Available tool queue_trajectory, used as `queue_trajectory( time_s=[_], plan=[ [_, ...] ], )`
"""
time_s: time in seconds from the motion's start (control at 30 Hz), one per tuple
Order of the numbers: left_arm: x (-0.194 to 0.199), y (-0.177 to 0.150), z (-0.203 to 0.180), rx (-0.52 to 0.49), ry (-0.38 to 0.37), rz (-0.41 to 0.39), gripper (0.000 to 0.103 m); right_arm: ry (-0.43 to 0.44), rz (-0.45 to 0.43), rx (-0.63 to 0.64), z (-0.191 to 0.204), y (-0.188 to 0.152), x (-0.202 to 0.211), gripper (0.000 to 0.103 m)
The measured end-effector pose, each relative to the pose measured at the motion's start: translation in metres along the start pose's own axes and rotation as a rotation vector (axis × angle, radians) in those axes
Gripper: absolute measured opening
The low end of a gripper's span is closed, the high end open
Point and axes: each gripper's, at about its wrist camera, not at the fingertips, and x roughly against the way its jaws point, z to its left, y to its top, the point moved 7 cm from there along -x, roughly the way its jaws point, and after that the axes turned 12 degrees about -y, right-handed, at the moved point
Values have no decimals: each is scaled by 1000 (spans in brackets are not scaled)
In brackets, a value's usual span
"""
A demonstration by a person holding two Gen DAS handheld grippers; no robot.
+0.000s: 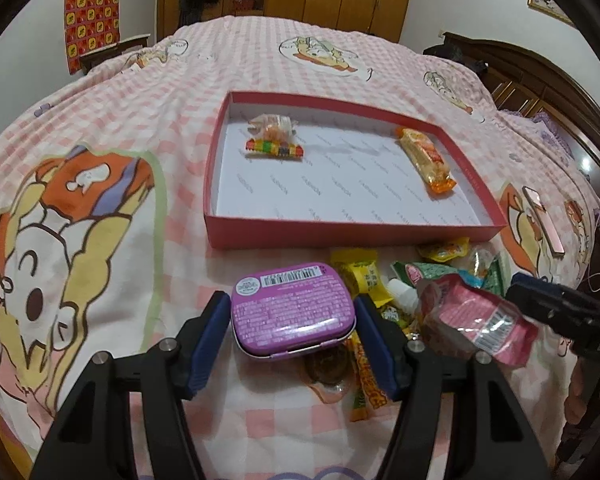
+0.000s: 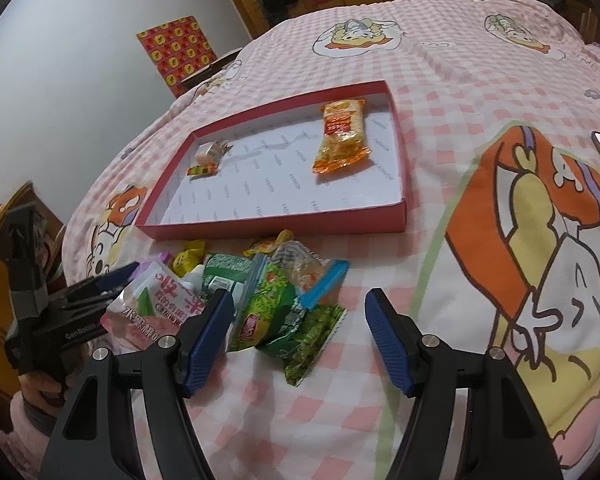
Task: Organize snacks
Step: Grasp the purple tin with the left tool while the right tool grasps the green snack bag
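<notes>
Purple tin (image 1: 294, 311) btwn left gripper (image 1: 294, 320) pads, tilted down.

The left tongs (image 1: 293, 312) clasp a purple tin (image 1: 293, 310) between their pads. Beyond them lies the red box (image 1: 340, 236). Loose snacks (image 1: 440, 280) sit just right.

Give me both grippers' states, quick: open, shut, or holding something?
Left gripper: closed on the purple tin, both pads against its sides.
Right gripper: open, holding nothing; its left pad sits beside the green snack packets.
</notes>
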Motion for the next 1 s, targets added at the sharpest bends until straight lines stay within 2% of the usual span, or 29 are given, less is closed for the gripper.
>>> queue_trajectory(
  time_s=[0.47, 0.63, 0.67, 0.8, 1.0],
  plan=[
    [8, 0, 1, 18, -8, -18, 67, 31, 86, -51, 4, -20, -20, 70],
    [10, -1, 1, 19, -8, -23, 67, 3, 68, -32, 8, -21, -22, 70],
    [10, 0, 1, 19, -8, -25, 67, 2, 63, -28, 9, -21, -22, 68],
    [11, 0, 1, 17, -8, -30, 67, 10, 55, -24, 10, -21, -19, 53],
    [12, 0, 2, 20, -9, -32, 67, 24, 54, -11, 11, -20, -13, 48]
  ],
)
